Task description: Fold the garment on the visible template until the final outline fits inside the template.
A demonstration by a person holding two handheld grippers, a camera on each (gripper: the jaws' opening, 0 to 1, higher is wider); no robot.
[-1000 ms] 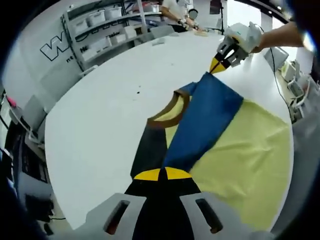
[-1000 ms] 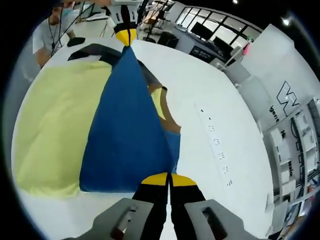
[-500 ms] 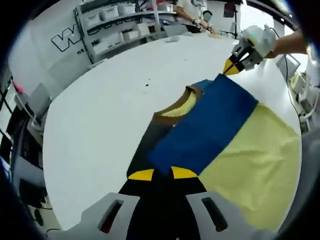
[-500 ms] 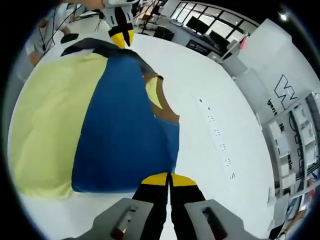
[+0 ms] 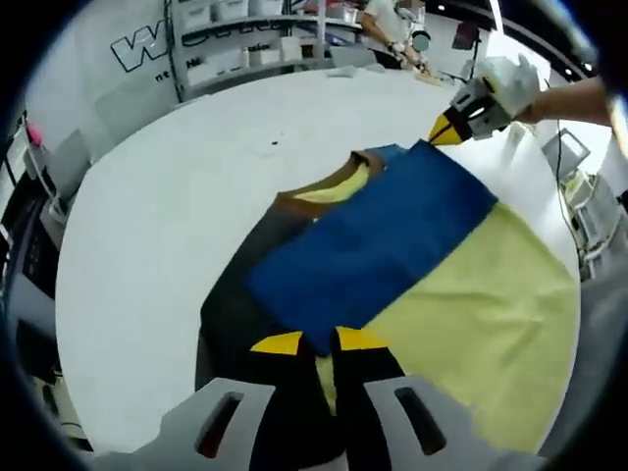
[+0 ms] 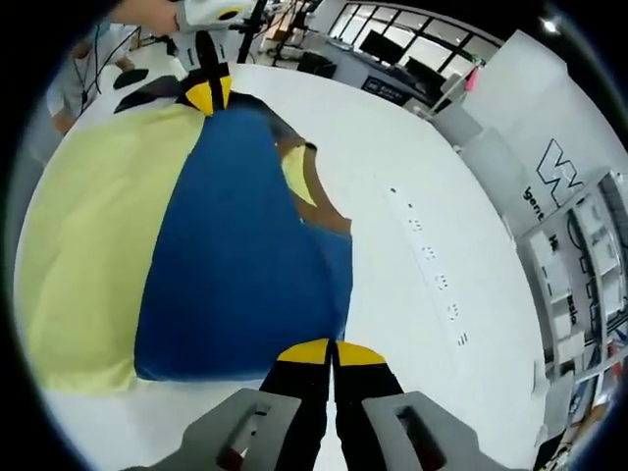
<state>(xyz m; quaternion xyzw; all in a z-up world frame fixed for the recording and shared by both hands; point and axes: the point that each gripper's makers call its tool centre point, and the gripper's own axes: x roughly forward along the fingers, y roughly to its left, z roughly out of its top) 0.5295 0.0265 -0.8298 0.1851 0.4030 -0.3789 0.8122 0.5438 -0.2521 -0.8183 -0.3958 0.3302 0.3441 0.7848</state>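
1. Left gripper (image 5: 317, 341): yellow-tipped jaws closed on the near corner of the garment's blue panel (image 5: 378, 245); cloth edge sits between the tips in the left gripper view.
2. Right gripper (image 6: 332, 351): jaws together, clamped on the blue panel's other end. In the left gripper view it shows at the far corner (image 5: 444, 130), held by a hand (image 5: 510, 83).
3. Garment (image 6: 147, 245): lies flat on the white table (image 5: 167, 216). Blue panel is folded over the middle, yellow part (image 5: 481, 324) exposed to one side, dark part (image 5: 231, 304) to the other, brown-trimmed neckline (image 5: 324, 191) beside the blue edge.
4. Left gripper also shows at the far end in the right gripper view (image 6: 206, 93), tips on the blue corner.
5. Table: row of small dark marks (image 6: 437, 280) on the bare surface beside the garment.
6. Background: shelves with bins (image 5: 245, 39) behind the table, windows (image 6: 392, 39), a seated person (image 6: 83, 74) at the table edge.
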